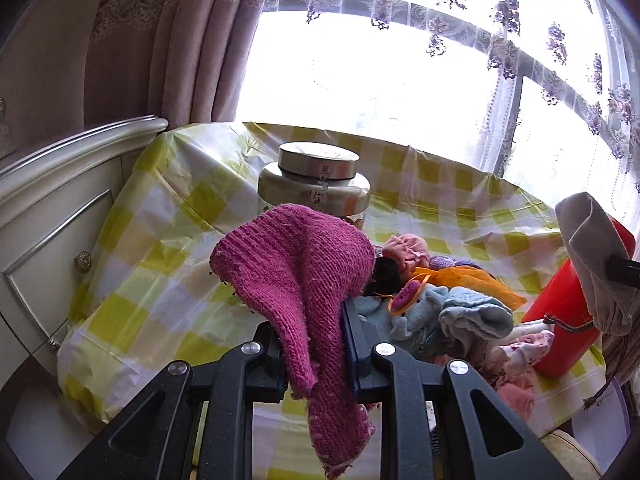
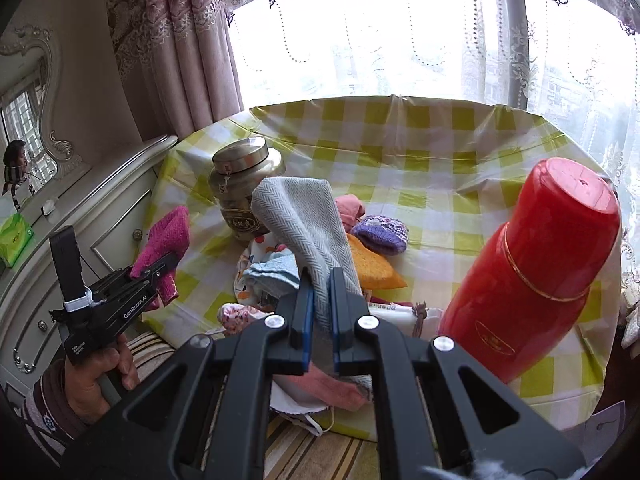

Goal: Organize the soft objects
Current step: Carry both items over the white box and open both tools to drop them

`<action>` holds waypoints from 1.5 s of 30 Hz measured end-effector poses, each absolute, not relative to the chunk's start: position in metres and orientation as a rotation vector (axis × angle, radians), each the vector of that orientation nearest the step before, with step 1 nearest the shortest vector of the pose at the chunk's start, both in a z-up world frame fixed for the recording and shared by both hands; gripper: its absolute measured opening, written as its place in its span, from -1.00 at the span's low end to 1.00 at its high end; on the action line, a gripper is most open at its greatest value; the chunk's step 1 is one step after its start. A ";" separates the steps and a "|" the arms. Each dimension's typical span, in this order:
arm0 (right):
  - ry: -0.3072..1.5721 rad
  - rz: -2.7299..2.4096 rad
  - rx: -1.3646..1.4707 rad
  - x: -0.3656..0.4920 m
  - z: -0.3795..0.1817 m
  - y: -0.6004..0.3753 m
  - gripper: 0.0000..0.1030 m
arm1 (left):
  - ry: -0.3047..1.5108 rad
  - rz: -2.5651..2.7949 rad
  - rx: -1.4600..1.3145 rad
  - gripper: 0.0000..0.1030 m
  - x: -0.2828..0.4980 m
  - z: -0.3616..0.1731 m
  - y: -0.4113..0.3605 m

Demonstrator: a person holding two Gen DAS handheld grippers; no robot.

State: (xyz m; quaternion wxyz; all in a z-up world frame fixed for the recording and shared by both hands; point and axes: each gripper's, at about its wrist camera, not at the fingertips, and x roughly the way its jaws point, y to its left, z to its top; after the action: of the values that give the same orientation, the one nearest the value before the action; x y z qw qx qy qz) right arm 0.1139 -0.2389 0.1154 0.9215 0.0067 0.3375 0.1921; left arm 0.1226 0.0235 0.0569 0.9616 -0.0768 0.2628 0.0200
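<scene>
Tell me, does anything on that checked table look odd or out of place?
Yes: among the soft clothes, two hard things stand on the table, a red flask and a metal-lidded jar. Nothing looks spilled or broken.

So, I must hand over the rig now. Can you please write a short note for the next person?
Left gripper: shut on the pink knitted cloth, held above the table.
Right gripper: shut on the grey cloth, also lifted.
The pile of soft things lies mid-table between the metal jar and the red flask.
Done: two cloths picked up.
Left: place both, then sort the pile.
</scene>
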 end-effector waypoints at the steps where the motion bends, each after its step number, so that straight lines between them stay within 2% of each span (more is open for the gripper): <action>1: 0.692 0.385 0.012 0.108 0.114 -0.244 -0.82 | 0.525 0.026 -0.146 -0.56 0.118 0.060 0.017; 9: 0.723 0.288 0.032 0.069 0.098 -0.295 -0.82 | 0.513 -0.172 -0.089 -0.56 0.090 0.080 -0.049; 34: 0.774 -0.171 0.095 -0.041 0.069 -0.474 -0.81 | 0.679 -0.717 0.064 -0.56 0.035 0.084 -0.251; 37: 0.777 -0.218 0.097 -0.048 0.069 -0.486 -0.81 | 0.693 -0.775 0.070 -0.52 0.030 0.086 -0.268; 39: 0.778 -0.258 0.093 -0.050 0.069 -0.494 -0.78 | 0.695 -0.817 0.075 -0.39 0.027 0.088 -0.280; 40: 0.778 -0.277 0.092 -0.052 0.069 -0.498 -0.71 | 0.698 -0.841 0.074 -0.20 0.025 0.089 -0.286; 41: 0.776 -0.291 0.096 -0.052 0.069 -0.502 -0.55 | 0.701 -0.865 0.069 0.01 0.023 0.090 -0.291; 42: 0.771 -0.302 0.103 -0.053 0.070 -0.505 -0.41 | 0.701 -0.886 0.063 0.13 0.020 0.091 -0.295; 43: 0.765 -0.314 0.110 -0.054 0.070 -0.508 -0.03 | 0.698 -0.901 0.059 0.32 0.018 0.092 -0.299; 44: 0.752 -0.327 0.114 -0.056 0.071 -0.510 0.32 | 0.693 -0.909 0.061 0.42 0.016 0.093 -0.302; 45: 0.738 -0.338 0.113 -0.059 0.073 -0.512 0.40 | 0.686 -0.912 0.068 0.43 0.014 0.094 -0.304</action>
State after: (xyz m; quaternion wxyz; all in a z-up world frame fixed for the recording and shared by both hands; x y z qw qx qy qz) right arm -0.0587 -0.5116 0.0730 0.9171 0.0551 0.3588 -0.1645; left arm 0.0137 -0.3044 0.0945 0.8411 0.0324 0.3247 -0.4314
